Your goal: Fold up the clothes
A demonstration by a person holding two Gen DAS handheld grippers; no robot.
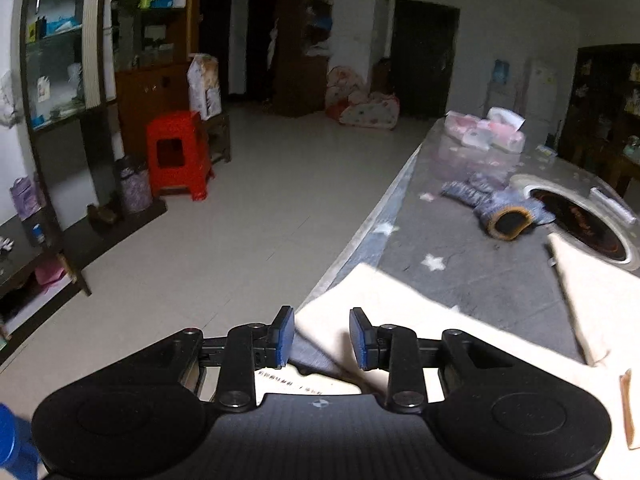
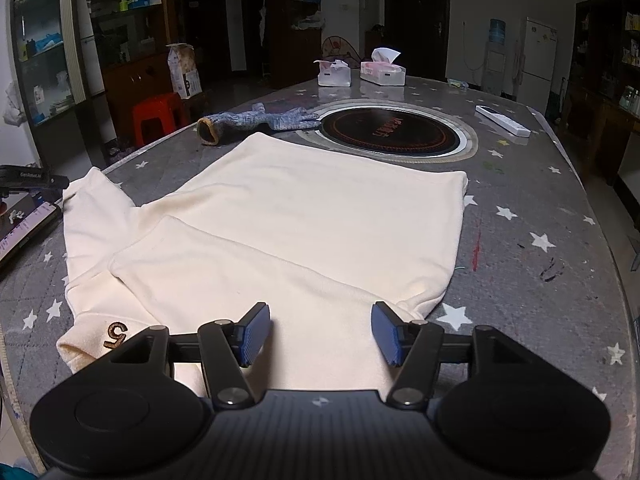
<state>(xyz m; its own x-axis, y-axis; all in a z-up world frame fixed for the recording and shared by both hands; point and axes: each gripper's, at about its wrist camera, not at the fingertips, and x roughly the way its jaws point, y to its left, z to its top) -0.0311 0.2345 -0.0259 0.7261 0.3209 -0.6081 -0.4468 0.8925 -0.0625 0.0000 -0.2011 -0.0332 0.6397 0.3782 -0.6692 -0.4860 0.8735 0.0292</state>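
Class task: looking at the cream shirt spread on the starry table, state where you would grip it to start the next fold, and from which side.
Grip the cream shirt at its near right corner, coming in low from the table's near edge: that hem lies flat, free and closest to the right gripper.

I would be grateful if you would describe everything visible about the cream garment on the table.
The cream garment looks like a soft, thick knit top. It lies flat on the grey star-print table, partly folded: one sleeve is laid across the body. A brown embroidered mark sits near its lower left cuff. Its far edge lies close to the round inset hob. The right tool hovers open over the near edge.
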